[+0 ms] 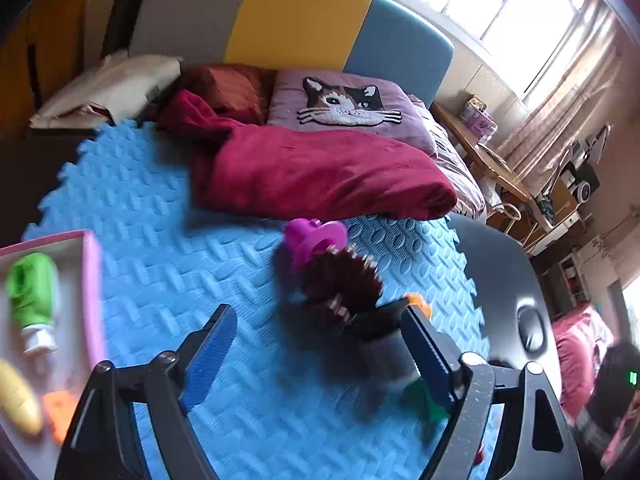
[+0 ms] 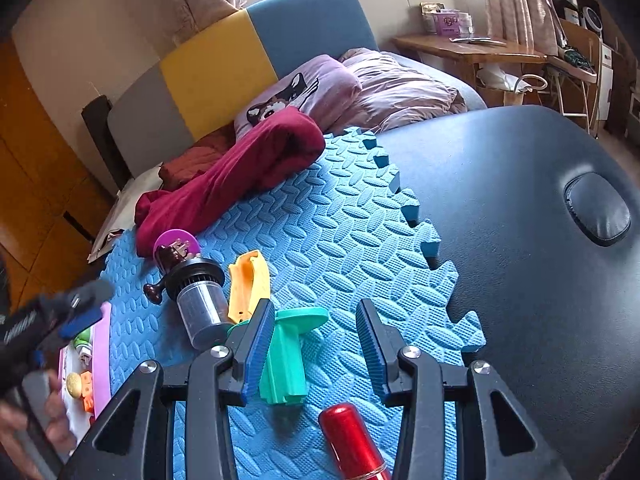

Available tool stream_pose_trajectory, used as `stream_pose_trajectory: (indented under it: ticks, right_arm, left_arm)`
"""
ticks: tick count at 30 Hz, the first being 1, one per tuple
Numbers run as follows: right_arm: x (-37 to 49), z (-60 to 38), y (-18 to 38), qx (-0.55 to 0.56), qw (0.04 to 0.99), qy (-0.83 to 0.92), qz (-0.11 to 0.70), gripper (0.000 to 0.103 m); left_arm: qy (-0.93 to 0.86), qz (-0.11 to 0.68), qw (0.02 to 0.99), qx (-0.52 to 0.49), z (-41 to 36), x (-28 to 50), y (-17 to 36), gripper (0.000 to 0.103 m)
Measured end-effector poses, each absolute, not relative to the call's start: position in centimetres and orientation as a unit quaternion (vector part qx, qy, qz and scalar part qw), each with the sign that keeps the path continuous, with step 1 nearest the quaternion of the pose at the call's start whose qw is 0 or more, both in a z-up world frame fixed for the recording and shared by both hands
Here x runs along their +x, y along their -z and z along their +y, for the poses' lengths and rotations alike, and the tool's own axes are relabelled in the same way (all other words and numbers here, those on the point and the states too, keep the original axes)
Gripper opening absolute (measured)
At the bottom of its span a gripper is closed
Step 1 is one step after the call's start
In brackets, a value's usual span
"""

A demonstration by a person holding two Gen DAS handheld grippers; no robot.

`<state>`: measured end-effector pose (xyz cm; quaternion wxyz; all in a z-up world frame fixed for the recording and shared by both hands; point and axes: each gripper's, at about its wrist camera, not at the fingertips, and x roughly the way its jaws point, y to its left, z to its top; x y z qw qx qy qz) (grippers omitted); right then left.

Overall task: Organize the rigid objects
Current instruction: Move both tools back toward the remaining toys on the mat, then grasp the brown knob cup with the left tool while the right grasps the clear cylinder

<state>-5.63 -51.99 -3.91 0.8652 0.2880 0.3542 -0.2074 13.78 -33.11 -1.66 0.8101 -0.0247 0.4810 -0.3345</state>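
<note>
While both tongs gape empty, right tongs (image 2: 316,344) seemingly brush the green piece (image 2: 286,356); left tongs (image 1: 316,344).

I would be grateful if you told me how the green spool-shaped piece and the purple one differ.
The green spool piece lies near the right tongs, in the open; the purple spool piece lies farther off, by the red blanket, partly hidden behind a brown toy. Both rest on the blue foam mat, each showing a round flange.

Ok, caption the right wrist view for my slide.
Open right hand-held gripper hovers over teal plastic piece and red cylinder on blue foam mat.
</note>
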Motion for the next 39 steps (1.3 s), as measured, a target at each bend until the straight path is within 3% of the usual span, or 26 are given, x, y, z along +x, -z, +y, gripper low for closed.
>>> stream_pose_trajectory:
  ticks: [8, 13, 15, 39]
  right_arm:
    - [-5.4, -51.8, 4.0, 0.297, 0.866, 0.190, 0.355, 0.043]
    - [-5.3, -51.5, 3.9, 0.293, 0.868, 0.188, 0.354, 0.043]
    - [-5.3, -51.6, 4.0, 0.293, 0.868, 0.187, 0.356, 0.043]
    - [-4.7, -49.9, 3.9, 0.276, 0.879, 0.139, 0.364, 0.043]
  left_arm:
    - [0.334, 0.524, 0.783, -0.027, -37.6, 17.3, 4.9, 0.085]
    - [0.350, 0.538, 0.766, -0.038, -38.4, 18.1, 6.8, 0.067]
    - [0.362, 0.536, 0.762, -0.048, -38.1, 18.0, 6.8, 0.065]
    - [0.386, 0.480, 0.788, 0.024, -26.7, 5.8, 6.1, 0.065]
